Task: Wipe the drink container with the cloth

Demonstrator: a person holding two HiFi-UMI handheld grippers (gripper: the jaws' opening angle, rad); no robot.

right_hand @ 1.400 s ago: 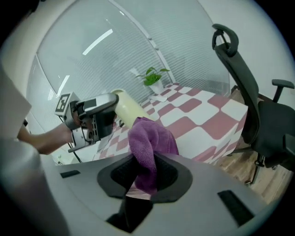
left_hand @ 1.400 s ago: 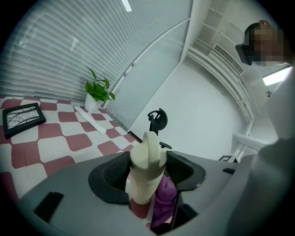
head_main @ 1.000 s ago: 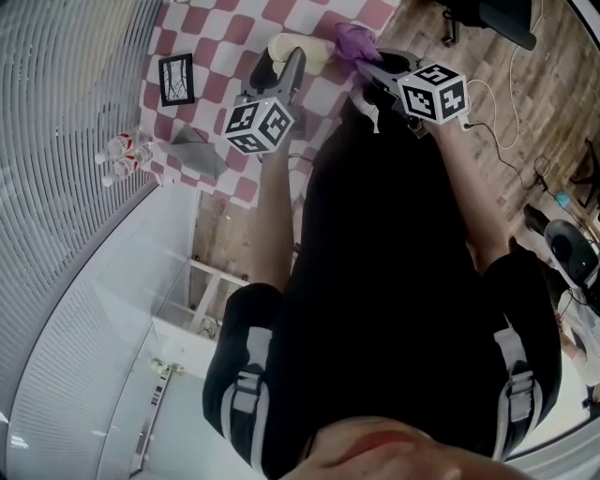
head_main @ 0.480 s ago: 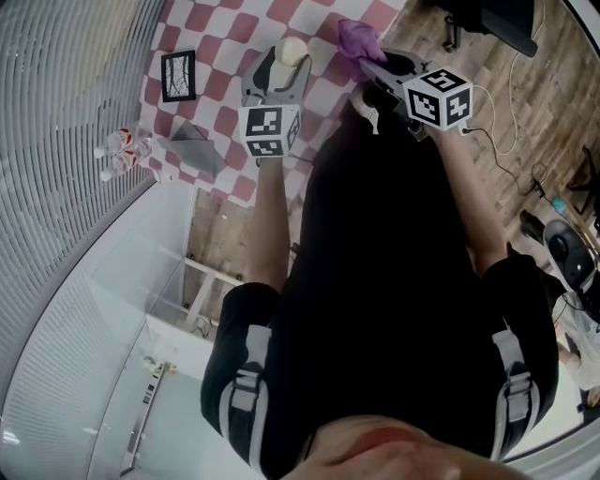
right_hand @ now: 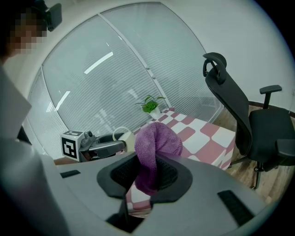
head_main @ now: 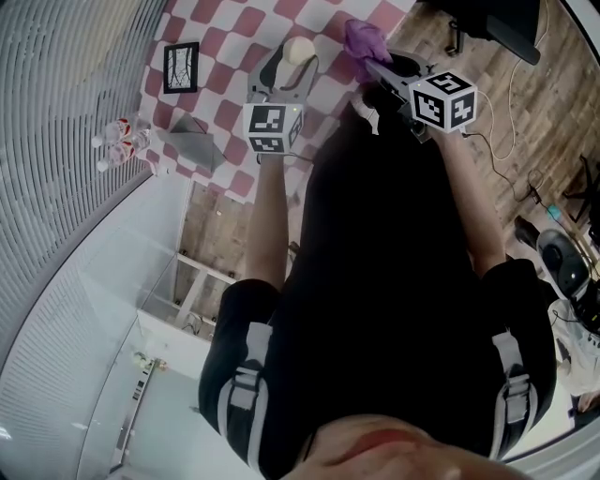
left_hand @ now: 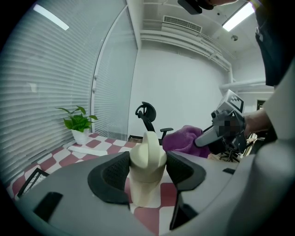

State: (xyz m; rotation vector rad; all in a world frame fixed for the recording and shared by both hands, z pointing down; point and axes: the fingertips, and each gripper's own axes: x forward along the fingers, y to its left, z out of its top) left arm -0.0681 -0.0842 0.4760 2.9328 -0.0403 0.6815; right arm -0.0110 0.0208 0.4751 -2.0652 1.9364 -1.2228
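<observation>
Left gripper (head_main: 292, 64), in the head view, is closed round a cream cup (head_main: 300, 47) above the red and white checked bench (head_main: 202, 19), its jaws standing wide on either side of the cup. Just to the right, the right gripper (head_main: 380, 67) pinches a purple cloth (head_main: 362, 37), which sits near the cup but apart from it. On the bench to the left lie a black frame (head_main: 180, 67), a grey folded thing (head_main: 195, 141) and some clear bottles (head_main: 120, 150). In the left gripper view, the left gripper (left_hand: 148, 171) has both pads pressed on the sides of the cup (left_hand: 147, 159), which stands upright with a rounded lid on top; whether its base touches the bench cannot be told. Behind it and to the right is the cloth (left_hand: 182, 138), held by the right gripper (left_hand: 203, 138), with a potted plant (left_hand: 79, 122) at the far left and an office chair (left_hand: 146, 115) behind. In the right gripper view, the right gripper (right_hand: 150, 173) is nearly closed, its pads clamped on the lower part of the cloth (right_hand: 156, 143), whose bunched top rises above them. To the left, the left gripper (right_hand: 115, 146) shows with the cup (right_hand: 126, 138), and a black office chair (right_hand: 239, 120) stands at the right
</observation>
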